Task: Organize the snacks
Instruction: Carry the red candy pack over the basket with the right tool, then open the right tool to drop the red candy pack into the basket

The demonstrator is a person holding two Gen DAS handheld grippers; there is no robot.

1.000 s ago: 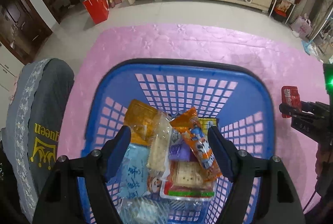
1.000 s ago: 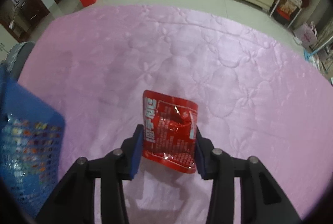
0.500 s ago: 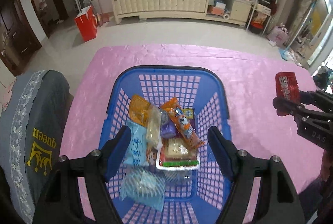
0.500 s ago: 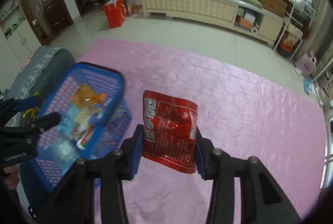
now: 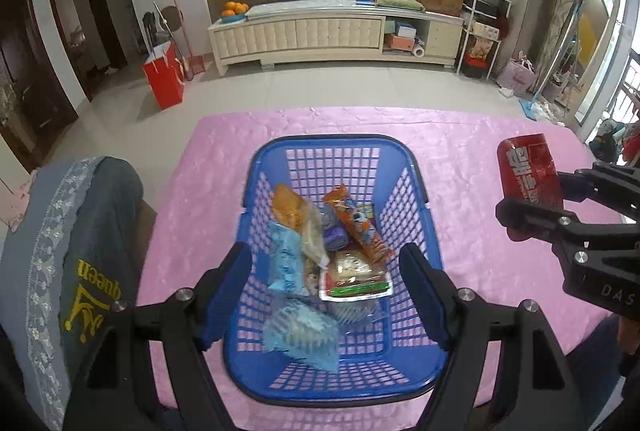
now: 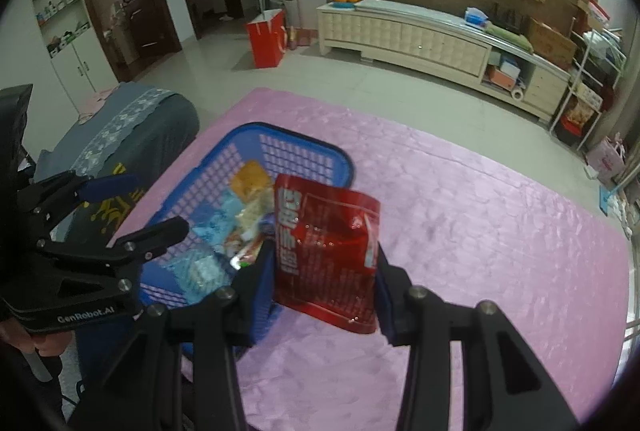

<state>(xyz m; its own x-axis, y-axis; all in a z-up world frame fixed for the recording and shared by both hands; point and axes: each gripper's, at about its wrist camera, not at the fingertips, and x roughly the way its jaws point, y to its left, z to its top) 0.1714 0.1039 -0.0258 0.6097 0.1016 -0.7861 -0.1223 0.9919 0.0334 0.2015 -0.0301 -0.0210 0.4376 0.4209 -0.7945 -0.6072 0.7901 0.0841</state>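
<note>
A blue plastic basket (image 5: 416,175) stands on the pink tablecloth and holds several snack packs (image 5: 352,227). My left gripper (image 5: 326,291) is open and empty, held above the basket's near half. My right gripper (image 6: 325,285) is shut on a red snack pouch (image 6: 326,251) and holds it in the air to the right of the basket. In the left wrist view the pouch (image 5: 528,167) and the right gripper (image 5: 538,197) show at the right edge. In the right wrist view the basket (image 6: 320,151) lies at the left behind the pouch, and the left gripper (image 6: 134,209) hangs over it.
A grey chair back (image 5: 80,231) with yellow print stands left of the table. The pink tablecloth (image 6: 480,215) stretches to the right of the basket. Beyond the table are a red bag (image 5: 164,79) on the floor and a long white cabinet (image 5: 320,31).
Both grippers have risen, so the basket looks smaller. The right gripper has carried the red pouch up and left, towards the basket. The left gripper stays open.
</note>
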